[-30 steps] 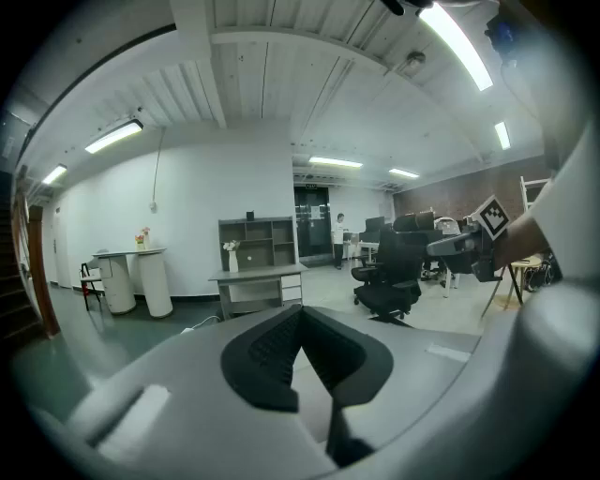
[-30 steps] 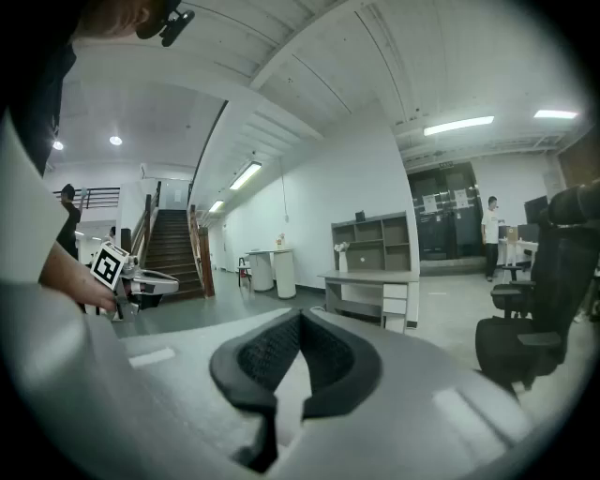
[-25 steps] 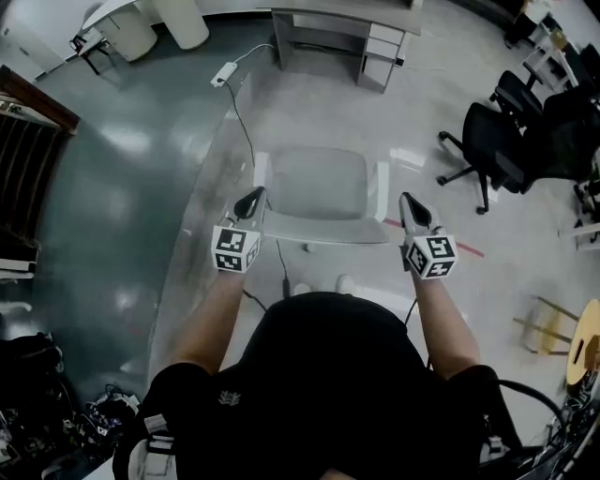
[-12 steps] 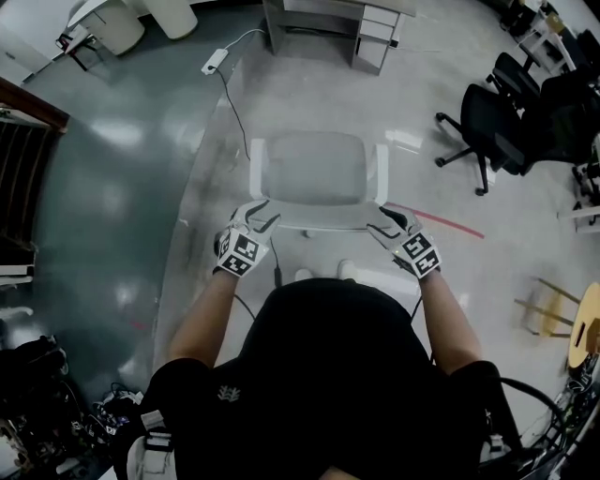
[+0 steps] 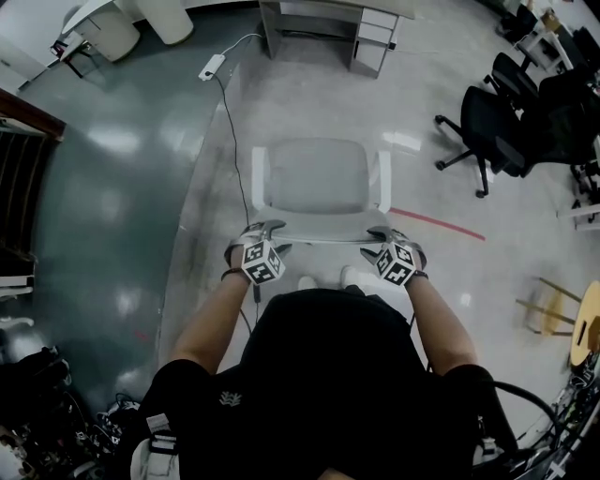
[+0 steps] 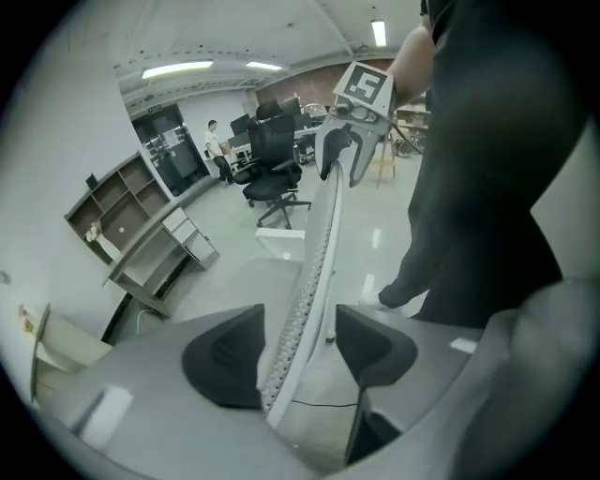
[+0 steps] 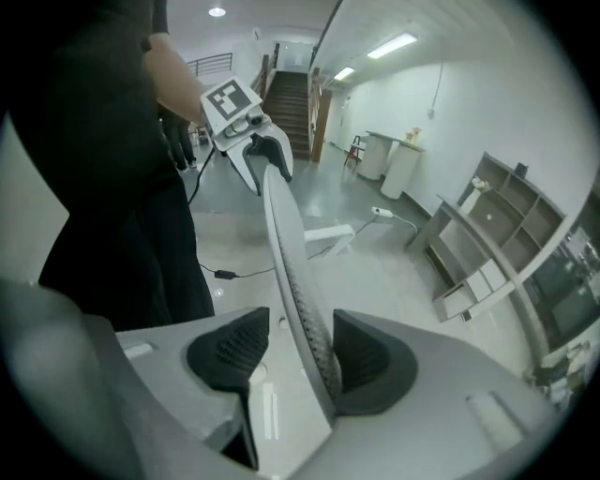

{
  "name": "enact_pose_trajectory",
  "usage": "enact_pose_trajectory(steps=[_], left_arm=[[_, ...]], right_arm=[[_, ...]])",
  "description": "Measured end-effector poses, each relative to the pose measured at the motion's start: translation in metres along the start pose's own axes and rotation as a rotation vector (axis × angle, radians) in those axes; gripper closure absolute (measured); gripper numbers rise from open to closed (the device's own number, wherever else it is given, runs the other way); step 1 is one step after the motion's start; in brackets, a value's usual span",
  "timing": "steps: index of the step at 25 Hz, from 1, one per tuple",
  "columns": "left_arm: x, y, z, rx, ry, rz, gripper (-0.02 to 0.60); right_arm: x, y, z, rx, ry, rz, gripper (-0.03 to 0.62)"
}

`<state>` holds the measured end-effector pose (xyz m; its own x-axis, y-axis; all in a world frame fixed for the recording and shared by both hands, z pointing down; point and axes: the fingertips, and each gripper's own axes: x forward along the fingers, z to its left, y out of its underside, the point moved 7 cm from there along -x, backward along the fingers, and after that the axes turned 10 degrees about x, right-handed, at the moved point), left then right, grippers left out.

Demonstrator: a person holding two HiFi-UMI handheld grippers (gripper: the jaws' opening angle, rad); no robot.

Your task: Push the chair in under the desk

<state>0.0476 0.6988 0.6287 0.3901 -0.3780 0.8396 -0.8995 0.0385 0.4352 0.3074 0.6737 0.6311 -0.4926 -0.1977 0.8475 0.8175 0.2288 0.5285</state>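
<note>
A: Where does the chair stand relative to the tools?

B: The light-grey mesh-backed chair (image 5: 319, 178) stands right in front of the person, with its seat facing away. The left tool (image 5: 265, 232) and the right tool (image 5: 384, 234) sit at the two ends of the top rail (image 5: 323, 226) of its backrest.

A: Are they gripping it?

B: No. Both sets of jaws have just been opening and stand wide, straddling the rail. In each gripper view the rail runs up between the pads. It seems to lean on one pad only, though the wide lens makes that hard to be sure of.

A: And the target?

B: The grey desk with a drawer unit (image 5: 309, 17) lies straight beyond the chair and well apart from it, with a stretch of floor (image 5: 309, 103) between.

A: So how does the push go?

B: The rail's long axis runs left to right across the person, and the desk lies at right angles to it, directly away. Both tools are equally near, so I judge that an even forward shove from both would stop the chair swinging.
</note>
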Motion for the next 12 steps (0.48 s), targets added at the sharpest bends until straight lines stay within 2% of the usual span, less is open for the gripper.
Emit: enact_pose_trajectory(steps=[1,2,5,12], left_arm=[[0.002,0.0,0.002,0.016,-0.006,0.011,0.375],[0.003,0.0,0.003,0.03,-0.006,0.021,0.394],[0.004,0.001,0.007,0.056,0.012,0.033,0.407],[0.008,0.006,0.014,0.053,0.026,0.047,0.408]], right_arm=[[0.003,0.001,-0.002,0.006,0.019,0.017,0.381],[0.005,0.001,-0.004,0.009,0.036,0.029,0.416],[0.007,-0.002,-0.008,-0.006,0.047,0.053,0.437],[0.014,-0.007,-0.012,-0.019,0.062,0.069,0.439]])
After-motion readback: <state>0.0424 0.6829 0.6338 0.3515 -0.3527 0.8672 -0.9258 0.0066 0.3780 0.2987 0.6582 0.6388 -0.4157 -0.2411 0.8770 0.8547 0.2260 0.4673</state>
